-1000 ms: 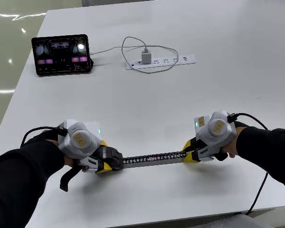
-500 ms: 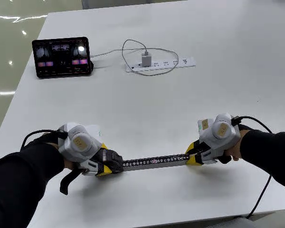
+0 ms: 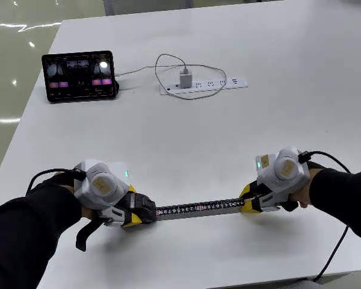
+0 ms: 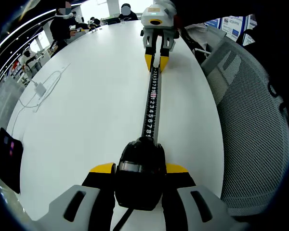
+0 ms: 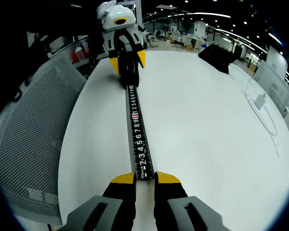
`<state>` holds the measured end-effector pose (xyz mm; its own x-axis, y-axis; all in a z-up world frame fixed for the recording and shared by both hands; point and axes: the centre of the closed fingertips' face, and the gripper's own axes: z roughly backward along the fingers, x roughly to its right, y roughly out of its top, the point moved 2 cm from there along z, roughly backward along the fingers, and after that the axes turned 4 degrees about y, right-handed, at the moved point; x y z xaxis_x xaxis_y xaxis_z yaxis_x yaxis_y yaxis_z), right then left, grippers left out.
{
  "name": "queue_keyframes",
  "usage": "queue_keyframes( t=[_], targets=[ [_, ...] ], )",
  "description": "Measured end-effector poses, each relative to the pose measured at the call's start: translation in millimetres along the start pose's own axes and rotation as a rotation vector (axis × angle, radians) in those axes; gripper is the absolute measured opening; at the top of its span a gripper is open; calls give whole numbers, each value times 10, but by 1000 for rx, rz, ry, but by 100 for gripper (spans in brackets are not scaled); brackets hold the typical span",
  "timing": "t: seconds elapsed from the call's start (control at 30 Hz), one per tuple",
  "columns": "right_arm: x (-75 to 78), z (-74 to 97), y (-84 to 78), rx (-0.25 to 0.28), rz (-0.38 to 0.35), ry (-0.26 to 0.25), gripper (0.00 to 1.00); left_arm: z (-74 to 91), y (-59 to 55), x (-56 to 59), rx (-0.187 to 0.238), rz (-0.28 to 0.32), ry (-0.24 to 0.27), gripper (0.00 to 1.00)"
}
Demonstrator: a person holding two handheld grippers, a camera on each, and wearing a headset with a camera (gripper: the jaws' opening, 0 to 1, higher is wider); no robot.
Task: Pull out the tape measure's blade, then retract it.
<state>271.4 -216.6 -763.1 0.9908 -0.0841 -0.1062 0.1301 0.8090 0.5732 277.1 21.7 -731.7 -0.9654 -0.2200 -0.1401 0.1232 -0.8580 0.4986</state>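
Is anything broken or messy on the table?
No, nothing stands out. The blade runs straight from the tape measure case, held in the left gripper, to the right gripper pinching its tip. The tablet and power strip sit tidily on the table.

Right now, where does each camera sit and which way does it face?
Head view: on the headset, looking forward and down at the white table; both dark sleeves, the left gripper and the right gripper show.
Left gripper view: on the left gripper, facing along the blade toward the right gripper; its jaws clamp the black case.
Right gripper view: on the right gripper, facing back along the blade at the left gripper; its jaws pinch the blade's tip.
Shared: the gripper views face each other along the blade.
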Motion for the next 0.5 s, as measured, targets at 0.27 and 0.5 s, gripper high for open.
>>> queue_keyframes(
  t=[0.27,0.5],
  targets=[
    [9,20,-39,0,-5,-4,10,0,3,1,0,0,0,31],
    [11,43,-74,-2,-10,-6,10,1,6,2,0,0,2,31]
  ],
)
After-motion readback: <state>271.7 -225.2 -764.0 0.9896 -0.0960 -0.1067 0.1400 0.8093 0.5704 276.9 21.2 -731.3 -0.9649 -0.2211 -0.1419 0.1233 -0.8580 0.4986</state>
